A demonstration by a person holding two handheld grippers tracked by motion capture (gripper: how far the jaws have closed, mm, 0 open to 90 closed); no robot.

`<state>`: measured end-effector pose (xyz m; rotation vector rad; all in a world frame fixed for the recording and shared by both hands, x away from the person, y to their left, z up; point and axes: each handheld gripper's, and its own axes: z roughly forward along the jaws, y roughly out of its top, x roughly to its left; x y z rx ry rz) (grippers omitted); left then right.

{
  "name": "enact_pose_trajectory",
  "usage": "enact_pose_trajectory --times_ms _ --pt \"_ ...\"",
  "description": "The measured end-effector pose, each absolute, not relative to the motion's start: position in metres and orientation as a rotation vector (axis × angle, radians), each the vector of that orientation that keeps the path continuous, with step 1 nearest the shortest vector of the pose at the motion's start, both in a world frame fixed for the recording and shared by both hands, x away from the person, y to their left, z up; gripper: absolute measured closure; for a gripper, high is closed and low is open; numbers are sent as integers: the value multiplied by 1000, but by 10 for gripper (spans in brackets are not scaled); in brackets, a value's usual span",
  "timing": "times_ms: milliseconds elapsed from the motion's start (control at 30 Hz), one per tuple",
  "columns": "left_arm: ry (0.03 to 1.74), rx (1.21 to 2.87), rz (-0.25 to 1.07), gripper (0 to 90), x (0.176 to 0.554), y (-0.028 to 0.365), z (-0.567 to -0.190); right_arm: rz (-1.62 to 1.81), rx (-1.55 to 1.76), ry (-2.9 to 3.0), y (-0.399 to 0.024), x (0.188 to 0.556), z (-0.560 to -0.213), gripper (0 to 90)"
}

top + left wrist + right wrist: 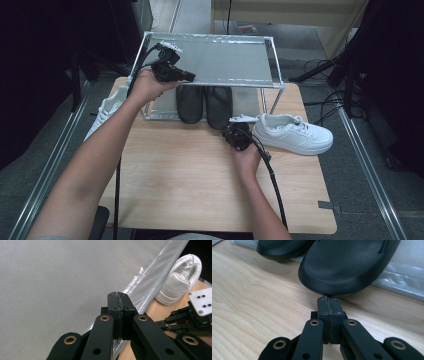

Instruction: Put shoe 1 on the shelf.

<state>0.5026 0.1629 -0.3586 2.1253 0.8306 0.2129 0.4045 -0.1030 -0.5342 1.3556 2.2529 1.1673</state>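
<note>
We note the right gripper [328, 299] with its jaws pressed flat together, nothing between them, its tips right at the rounded toe of the nearer black rubber slipper [347, 265]. With the jaws closed, we judge it is set to nudge or push the slipper rather than pinch it. The second black slipper [282, 248] lies just beside the first; both sit on the lower tier of the two-tier metal-framed shoe rack [210, 37], toes poking out past its front edge.

The left gripper [117, 296] is likewise closed on nothing and hovers at the front left edge of the rack's grey mesh top shelf [50, 285], probably parked or steadying the rack.

Right of the rack a white leather sneaker [292, 132] lies on the table; its mate [107, 110] sits at the rack's left, near the table's edge.

Surface: a light wooden tabletop [190, 175]. Beyond the rack, grey floor, cables and dark curtained surroundings.
</note>
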Motion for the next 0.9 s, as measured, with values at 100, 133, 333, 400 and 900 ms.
enact_pose_trajectory --times_ms 100,133,333,400,900 --pt "835 2120 210 900 503 163 -359 1162 1342 2267 -96 410 -534 900" --pt "835 2120 207 900 503 164 -359 1159 1341 2271 -94 411 -534 900" --pt "829 2105 195 871 505 168 -360 1157 1315 2295 -84 417 -533 900" --pt "832 2096 176 870 506 169 -360 1196 1321 2317 -86 417 -531 900" --pt "814 2056 171 678 493 178 -343 1359 1164 2418 -115 383 -486 757"
